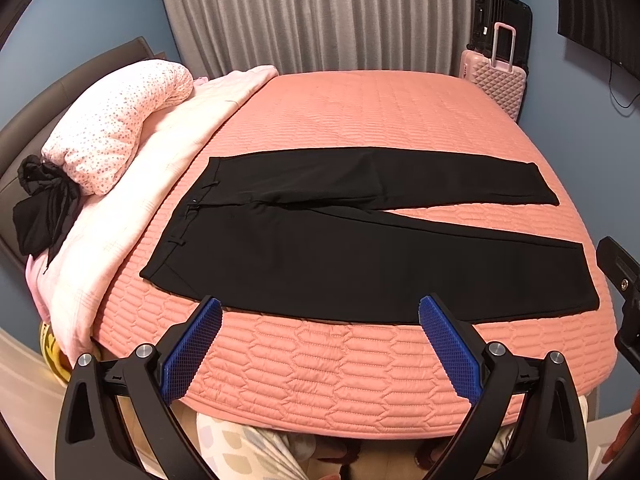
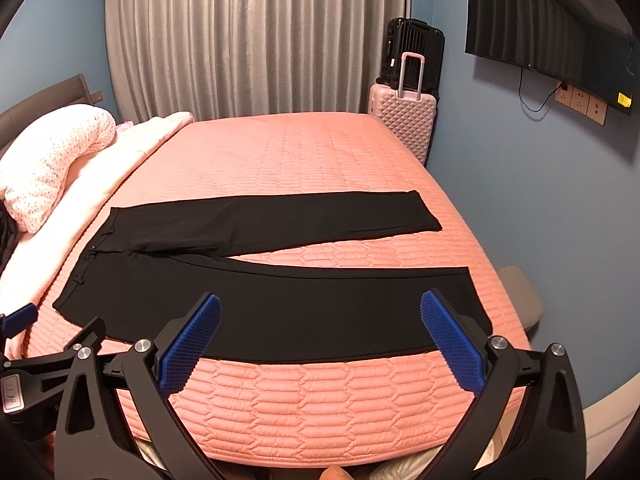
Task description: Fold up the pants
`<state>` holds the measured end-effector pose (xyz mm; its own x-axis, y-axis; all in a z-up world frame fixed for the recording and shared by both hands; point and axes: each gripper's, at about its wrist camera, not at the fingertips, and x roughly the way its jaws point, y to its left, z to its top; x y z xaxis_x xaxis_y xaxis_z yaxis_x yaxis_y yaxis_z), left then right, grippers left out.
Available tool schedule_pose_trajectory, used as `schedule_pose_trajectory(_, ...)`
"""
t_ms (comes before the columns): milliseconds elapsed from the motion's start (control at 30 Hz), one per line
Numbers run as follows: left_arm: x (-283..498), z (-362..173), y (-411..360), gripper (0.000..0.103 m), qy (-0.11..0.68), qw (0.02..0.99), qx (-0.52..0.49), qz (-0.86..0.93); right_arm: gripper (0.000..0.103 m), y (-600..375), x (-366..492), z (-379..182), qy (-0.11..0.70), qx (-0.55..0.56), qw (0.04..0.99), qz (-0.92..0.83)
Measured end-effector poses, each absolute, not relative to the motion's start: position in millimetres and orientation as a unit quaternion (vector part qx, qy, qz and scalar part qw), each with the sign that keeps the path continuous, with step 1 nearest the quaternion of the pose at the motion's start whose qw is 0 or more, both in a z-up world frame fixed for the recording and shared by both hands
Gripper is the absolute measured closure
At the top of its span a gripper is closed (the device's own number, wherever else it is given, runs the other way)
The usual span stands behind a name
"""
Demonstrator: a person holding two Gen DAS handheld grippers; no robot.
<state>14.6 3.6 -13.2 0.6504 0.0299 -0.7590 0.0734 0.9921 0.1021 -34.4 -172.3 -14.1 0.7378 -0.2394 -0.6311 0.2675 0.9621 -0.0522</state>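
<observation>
blue walls (image 2: 520, 200) | grey curtain (image 2: 256, 36) | bed (image 2: 320, 148) – pink quilt | wall TV (image 2: 544, 36) | suitcases – corner

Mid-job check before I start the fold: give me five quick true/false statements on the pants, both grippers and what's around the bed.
1. The black pants lie flat on the pink bedspread, legs spread apart. True.
2. The left gripper is shut on the waistband. False: it is open and holds nothing.
3. The right gripper is open near the nearer leg. True.
4. The waistband points toward the suitcases. False: it lies toward the speckled pillow; the hems point toward the pink suitcase.
5. The pants are already folded in half. False: both legs lie unfolded.
</observation>
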Motion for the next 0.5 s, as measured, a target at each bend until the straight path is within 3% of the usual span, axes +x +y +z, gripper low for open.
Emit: schedule_pose_trajectory(500,9.4,-16.5,-4.1,0.005,0.414,0.907,0.081,-0.02,0.005,-179.2,-33.1,-17.3,0.335,0.028,0.93,-0.152)
